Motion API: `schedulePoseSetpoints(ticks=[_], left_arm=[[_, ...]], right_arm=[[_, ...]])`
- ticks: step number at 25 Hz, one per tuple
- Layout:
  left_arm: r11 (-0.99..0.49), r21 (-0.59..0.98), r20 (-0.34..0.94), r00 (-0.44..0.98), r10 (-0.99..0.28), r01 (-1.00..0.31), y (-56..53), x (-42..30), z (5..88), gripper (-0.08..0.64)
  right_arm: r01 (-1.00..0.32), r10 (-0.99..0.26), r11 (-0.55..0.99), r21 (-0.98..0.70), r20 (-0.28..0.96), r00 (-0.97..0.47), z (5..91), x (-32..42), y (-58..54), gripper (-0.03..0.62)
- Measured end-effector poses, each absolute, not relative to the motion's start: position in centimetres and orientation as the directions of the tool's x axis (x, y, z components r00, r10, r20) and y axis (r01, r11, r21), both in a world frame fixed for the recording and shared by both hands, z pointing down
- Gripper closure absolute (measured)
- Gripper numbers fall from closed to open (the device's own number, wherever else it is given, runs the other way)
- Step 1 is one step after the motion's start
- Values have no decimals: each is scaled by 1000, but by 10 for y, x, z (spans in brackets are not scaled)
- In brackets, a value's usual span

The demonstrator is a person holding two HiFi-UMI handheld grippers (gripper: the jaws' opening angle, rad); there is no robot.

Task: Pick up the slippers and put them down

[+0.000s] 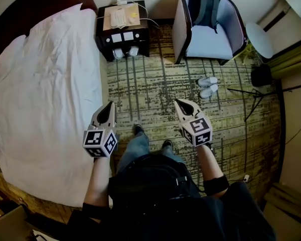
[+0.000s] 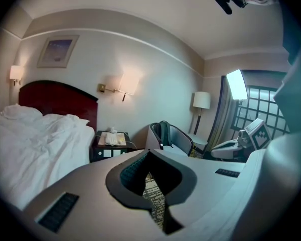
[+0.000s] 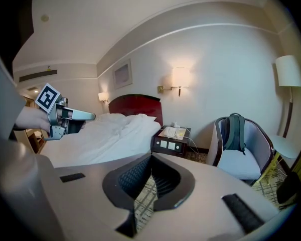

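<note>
A pair of white slippers [image 1: 207, 86] lies side by side on the patterned carpet, just in front of the armchair [image 1: 209, 43]. My right gripper [image 1: 177, 101] hangs shut and empty over the carpet, a short way left of and nearer than the slippers. My left gripper [image 1: 110, 103] is also shut and empty, beside the bed's edge. In the left gripper view the jaws [image 2: 149, 152] meet with nothing between them, and the same holds in the right gripper view [image 3: 151, 157]. Neither gripper view shows the slippers.
A white bed [image 1: 45, 94] fills the left side. A dark nightstand [image 1: 123, 26] stands at its head, with two white objects [image 1: 125, 51] in its lower shelf. A backpack [image 1: 203, 6] rests in the armchair. A thin tripod [image 1: 252, 98] stands right of the slippers.
</note>
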State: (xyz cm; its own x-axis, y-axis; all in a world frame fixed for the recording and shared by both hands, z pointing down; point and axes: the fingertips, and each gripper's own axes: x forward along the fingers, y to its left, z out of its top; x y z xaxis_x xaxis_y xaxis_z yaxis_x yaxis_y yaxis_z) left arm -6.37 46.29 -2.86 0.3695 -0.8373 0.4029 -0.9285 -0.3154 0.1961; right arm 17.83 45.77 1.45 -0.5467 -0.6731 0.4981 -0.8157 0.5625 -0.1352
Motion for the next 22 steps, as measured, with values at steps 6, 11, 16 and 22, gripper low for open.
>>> schedulePoseSetpoints(ticks=[6, 11, 16, 22], left_arm=[[-355, 173, 391, 395, -831, -919, 414, -99, -34, 557], [-373, 179, 385, 413, -825, -911, 388, -127, -24, 557], [-359, 217, 413, 418, -809, -908, 372, -141, -18, 557], [-384, 228, 415, 446, -793, -895, 346, -128, -5, 557]], right_arm=[[-812, -672, 569, -131, 496, -551, 14, 131, 412, 591], [-817, -670, 562, -129, 507, -542, 22, 101, 388, 591], [-818, -665, 564, -112, 525, -530, 20, 87, 375, 591], [-834, -673, 543, -99, 543, -503, 20, 105, 347, 591]])
